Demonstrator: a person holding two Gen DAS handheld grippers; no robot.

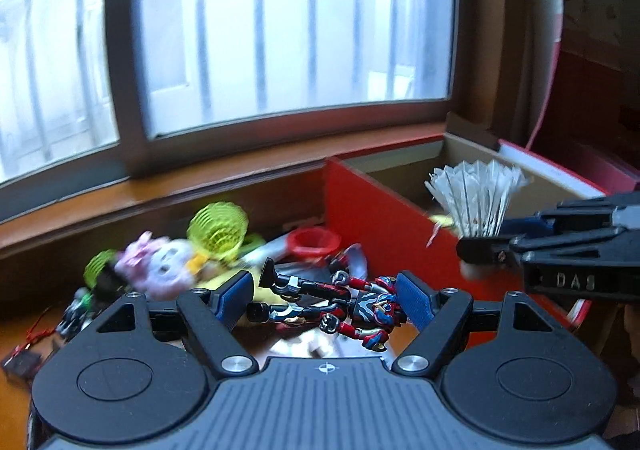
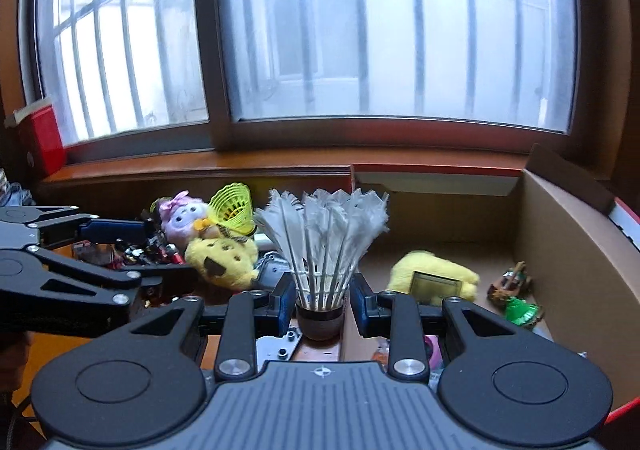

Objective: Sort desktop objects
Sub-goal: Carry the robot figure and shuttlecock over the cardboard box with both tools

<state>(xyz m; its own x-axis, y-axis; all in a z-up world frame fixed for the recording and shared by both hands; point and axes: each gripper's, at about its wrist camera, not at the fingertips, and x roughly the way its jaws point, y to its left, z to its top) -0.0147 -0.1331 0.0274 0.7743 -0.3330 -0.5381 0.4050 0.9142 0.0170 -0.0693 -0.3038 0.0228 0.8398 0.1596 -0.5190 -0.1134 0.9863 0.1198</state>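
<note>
Toy figure (image 1: 332,300) lay crosswise in your left tongs (image 1: 326,300), gripped between widely spread pads above the cluttered worktop (image 1: 24,334). Your right tongs (image 2: 320,304) pinched the feather shuttlecock (image 2: 322,250) by its cork, narrowly parted, beside the cardboard box (image 2: 560,234).

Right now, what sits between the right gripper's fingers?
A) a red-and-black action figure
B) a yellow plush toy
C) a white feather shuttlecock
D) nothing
C: in the right wrist view the right gripper pinches the dark cork base of the white feather shuttlecock, feathers pointing up.
</note>
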